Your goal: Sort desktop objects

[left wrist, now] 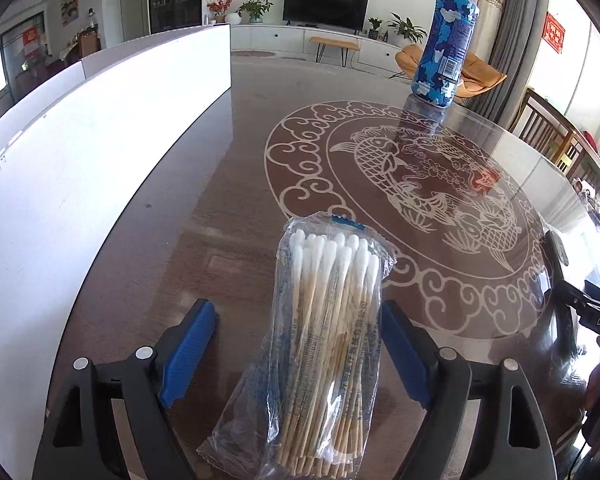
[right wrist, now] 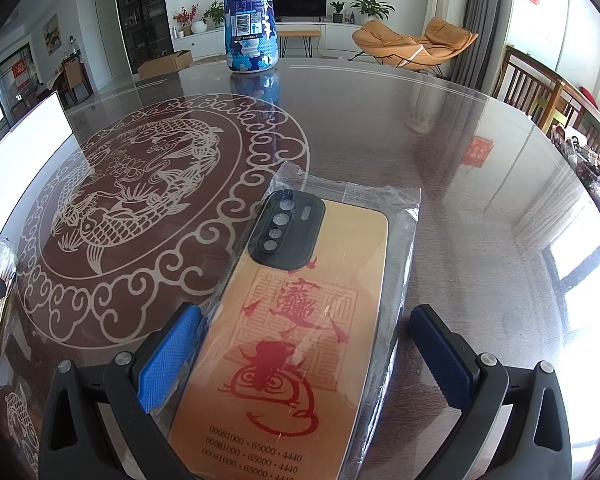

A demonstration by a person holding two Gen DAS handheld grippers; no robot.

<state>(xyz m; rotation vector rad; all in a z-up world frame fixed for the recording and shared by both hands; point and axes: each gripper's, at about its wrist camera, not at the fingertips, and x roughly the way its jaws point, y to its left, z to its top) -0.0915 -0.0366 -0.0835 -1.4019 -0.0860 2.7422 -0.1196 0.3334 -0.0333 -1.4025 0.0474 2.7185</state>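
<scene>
A clear bag of wooden cotton swabs [left wrist: 328, 320] lies on the glossy brown table [left wrist: 220, 220], lengthwise between the blue pads of my left gripper [left wrist: 298, 308]. That gripper is open, with a gap on both sides of the bag. In the right wrist view a gold phone case with red print [right wrist: 300, 320], sealed in a clear sleeve, lies between the fingers of my right gripper [right wrist: 306, 312], which is open. Its left pad [right wrist: 172, 356] meets the sleeve's edge and the right pad stands apart. A blue camouflage bottle [left wrist: 444, 48] [right wrist: 252, 20] stands upright at the far side.
A tall white board [left wrist: 100, 140] stands along the table's left side. A pale carp medallion [left wrist: 400, 200] is printed in the tabletop. Wooden chairs [right wrist: 540, 92] line the right edge. The right tool's black body [left wrist: 592, 312] shows at the left view's right margin.
</scene>
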